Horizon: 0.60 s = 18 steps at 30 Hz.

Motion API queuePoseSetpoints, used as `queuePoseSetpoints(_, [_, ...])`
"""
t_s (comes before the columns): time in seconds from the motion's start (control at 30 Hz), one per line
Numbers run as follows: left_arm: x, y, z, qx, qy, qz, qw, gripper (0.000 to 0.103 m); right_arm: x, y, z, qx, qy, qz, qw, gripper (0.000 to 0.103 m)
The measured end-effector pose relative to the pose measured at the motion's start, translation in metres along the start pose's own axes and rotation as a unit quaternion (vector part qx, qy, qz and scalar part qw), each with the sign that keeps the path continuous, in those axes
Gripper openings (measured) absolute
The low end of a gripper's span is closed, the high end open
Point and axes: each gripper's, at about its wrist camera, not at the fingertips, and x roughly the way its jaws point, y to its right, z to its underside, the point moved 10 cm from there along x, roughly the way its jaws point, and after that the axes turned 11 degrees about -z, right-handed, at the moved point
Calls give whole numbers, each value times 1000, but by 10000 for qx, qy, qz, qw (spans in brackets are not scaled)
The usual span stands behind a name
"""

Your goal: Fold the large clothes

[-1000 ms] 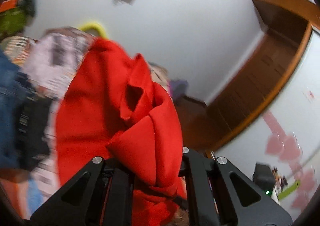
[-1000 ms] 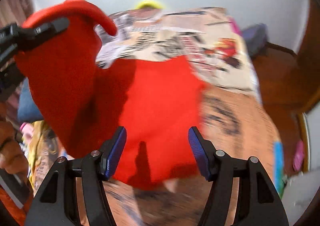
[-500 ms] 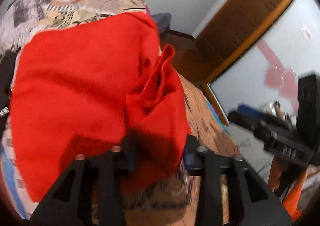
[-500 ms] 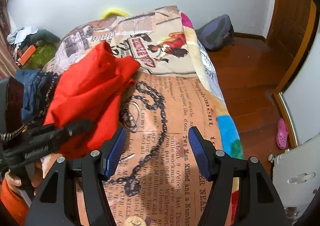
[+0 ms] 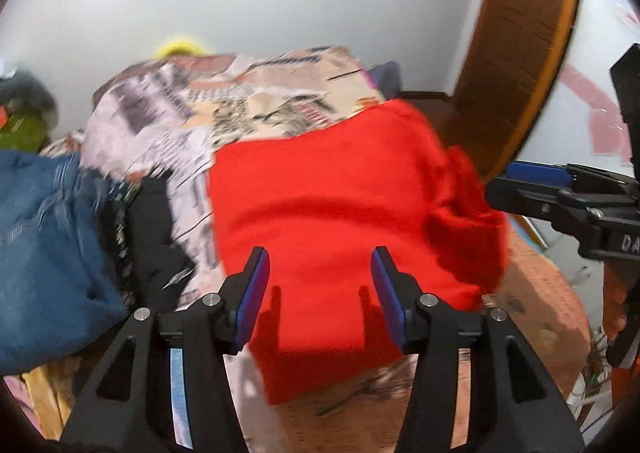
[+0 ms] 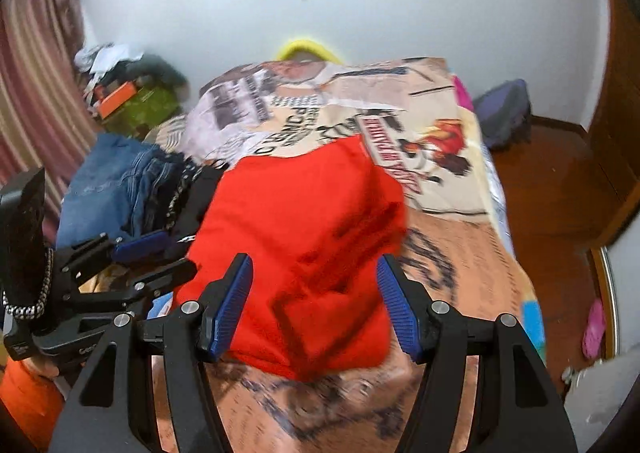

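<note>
A red garment [image 5: 340, 205] lies in a loosely folded heap on the bed's printed cover [image 5: 256, 101]. My left gripper [image 5: 320, 293] hovers over its near edge. Its jaws are opening, the blue pads stand apart and the cloth lies below them, not pinched. My right gripper [image 6: 316, 309] is open above the garment [image 6: 304, 213] from the other side, with nothing between its pads. Each gripper shows at the edge of the other's view: the right gripper [image 5: 508, 181] by the garment's right side, the left gripper [image 6: 168, 255] by its left.
Blue jeans [image 6: 116, 189] and a black garment [image 5: 156, 229] are piled on the bed to the left of the red one. A dark backpack [image 6: 504, 121] sits on the wooden floor at the right. A pink slipper [image 6: 594, 329] lies near the bed's corner.
The left gripper held the red garment up in a bunch, then lowered and let go of it. The garment now rests on the bed. The right gripper has come over it.
</note>
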Motion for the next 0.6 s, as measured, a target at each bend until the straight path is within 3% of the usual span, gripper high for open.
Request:
queuePoseSetpoints(0.17, [37,-5,36,39,-571,-73,9983,52,38,19,17,-145,-374,649,9971,60])
queuePoseSetpoints(0.33, [42,-1,57,314,-400,-223,9985,58,27,86,47,639,-492,983,9919,60])
queuePoseSetpoints(0.47, [43,-3,71,245,-406,-125,9988,62,14,115,74,1142,-606,767,9886,63])
queuePoseSetpoints(0.6, [40,-10,78,139,-496,-94,9986,63,-6,134,95,945,-838,1416,9818,63])
